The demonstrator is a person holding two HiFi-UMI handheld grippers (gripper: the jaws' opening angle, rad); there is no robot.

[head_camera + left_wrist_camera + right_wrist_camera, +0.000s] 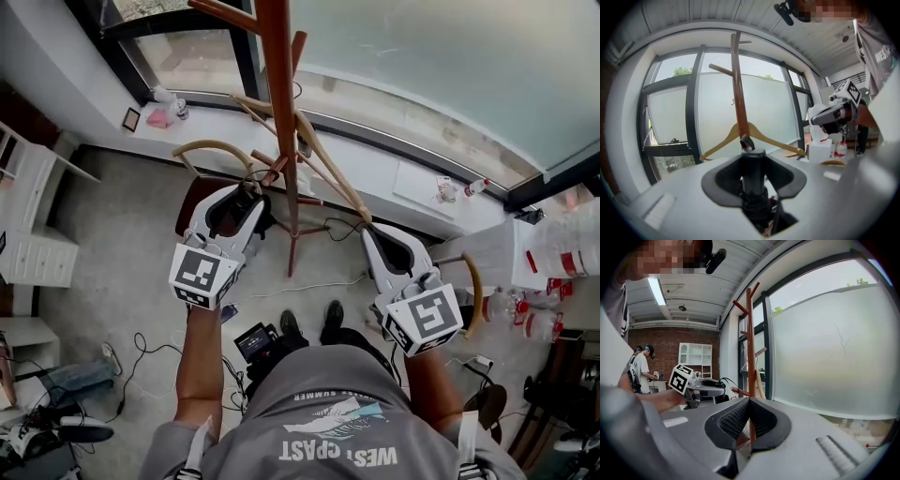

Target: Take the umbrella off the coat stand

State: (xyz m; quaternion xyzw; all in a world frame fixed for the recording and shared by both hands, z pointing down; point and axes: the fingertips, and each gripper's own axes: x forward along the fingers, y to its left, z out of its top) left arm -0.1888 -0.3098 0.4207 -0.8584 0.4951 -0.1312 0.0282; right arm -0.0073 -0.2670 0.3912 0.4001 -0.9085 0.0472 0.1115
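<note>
One black umbrella (753, 180), upright, in left gripper (242, 199)

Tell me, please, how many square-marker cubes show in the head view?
2. One cube sits on the left gripper, left of centre; the other sits on the right gripper, right of centre. None seems hidden.
</note>
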